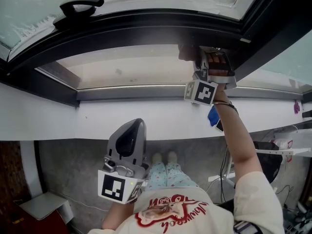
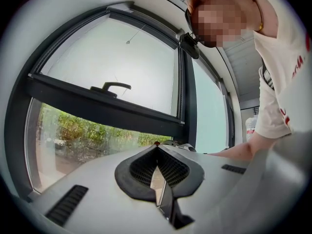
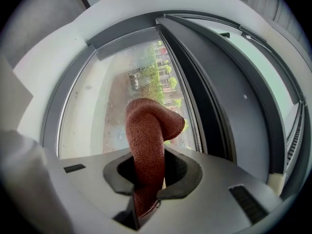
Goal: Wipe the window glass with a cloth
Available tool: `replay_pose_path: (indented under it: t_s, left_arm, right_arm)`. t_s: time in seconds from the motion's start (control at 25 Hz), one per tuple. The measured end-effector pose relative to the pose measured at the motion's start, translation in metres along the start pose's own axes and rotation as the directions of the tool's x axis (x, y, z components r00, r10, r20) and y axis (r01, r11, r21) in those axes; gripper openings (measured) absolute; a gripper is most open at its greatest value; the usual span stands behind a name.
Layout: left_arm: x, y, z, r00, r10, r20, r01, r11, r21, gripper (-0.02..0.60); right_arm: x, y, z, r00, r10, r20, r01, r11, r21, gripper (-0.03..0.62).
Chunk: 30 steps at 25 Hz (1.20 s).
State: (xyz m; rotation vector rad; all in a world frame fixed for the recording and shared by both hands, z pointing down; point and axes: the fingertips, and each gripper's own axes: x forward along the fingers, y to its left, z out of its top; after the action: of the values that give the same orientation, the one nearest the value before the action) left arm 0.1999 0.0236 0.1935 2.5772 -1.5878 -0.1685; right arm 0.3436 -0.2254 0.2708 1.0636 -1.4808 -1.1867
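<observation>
My right gripper is raised to the lower window pane, shut on a rust-brown cloth that sticks out past its jaws. In the right gripper view the cloth's folded end sits close to the glass, near the dark frame post; contact cannot be told. My left gripper hangs low in front of the person's body, away from the window, its jaws closed with nothing between them. The left gripper view looks up at the window with its black handle.
A thick black frame bar with a handle crosses above the lower pane. A white sill runs below it. A grey box sits on the floor at the left, and white racks and cables stand at the right.
</observation>
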Motion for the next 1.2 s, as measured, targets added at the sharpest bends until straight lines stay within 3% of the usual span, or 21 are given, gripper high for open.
replay_pose_path:
  t_s: [0.32, 0.72, 1.2]
  left_arm:
    - [0.001, 0.003, -0.011, 1.0, 0.005, -0.016, -0.005, 1.0, 0.001, 0.021]
    - [0.005, 0.004, -0.029, 0.999, 0.007, -0.041, -0.007, 1.0, 0.006, 0.021]
    - [0.027, -0.011, -0.05, 0.999, 0.0, -0.042, -0.002, 0.998, -0.062, 0.021]
  right_arm:
    - [0.004, 0.049, -0.004, 0.996, 0.093, 0.0, -0.093, 0.996, 0.013, 0.081]
    - [0.012, 0.135, -0.013, 0.968, 0.251, -0.018, -0.251, 0.968, 0.01, 0.081]
    - [0.029, 0.213, -0.022, 0.927, 0.372, -0.043, -0.372, 0.928, 0.014, 0.081]
